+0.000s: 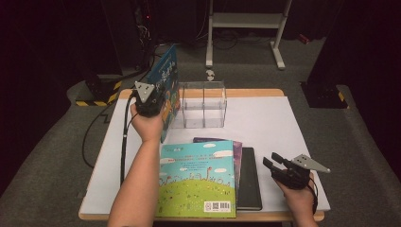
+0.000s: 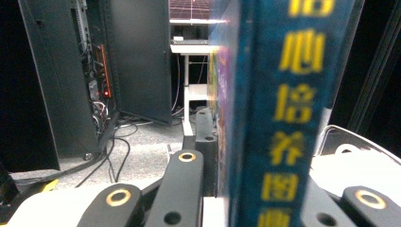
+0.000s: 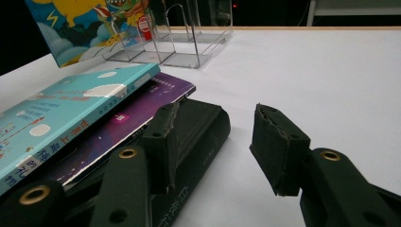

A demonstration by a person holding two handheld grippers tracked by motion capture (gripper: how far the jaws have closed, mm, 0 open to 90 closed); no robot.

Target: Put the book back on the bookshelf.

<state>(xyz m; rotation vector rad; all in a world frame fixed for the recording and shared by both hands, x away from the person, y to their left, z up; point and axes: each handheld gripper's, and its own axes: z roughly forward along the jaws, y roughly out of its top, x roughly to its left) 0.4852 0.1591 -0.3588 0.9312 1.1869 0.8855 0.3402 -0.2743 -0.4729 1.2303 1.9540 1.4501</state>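
Left gripper view: left claw (image 2: 227, 189) clamped on blue book (image 2: 288, 109).

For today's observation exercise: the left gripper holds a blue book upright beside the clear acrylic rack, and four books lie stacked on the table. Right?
Not quite. The stack holds three books, not four, as the high view shows. The left gripper does hold the blue book upright beside the clear acrylic rack.

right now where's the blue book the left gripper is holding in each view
High view: the blue book stands upright at upper left, clamped in the left gripper, beside the clear rack.
Left gripper view: its spine with yellow lettering runs up the centre right, between the jaws.
Right gripper view: its cover is at top left, next to the rack.
Shared landmark: the clear rack, in the high and right gripper views.
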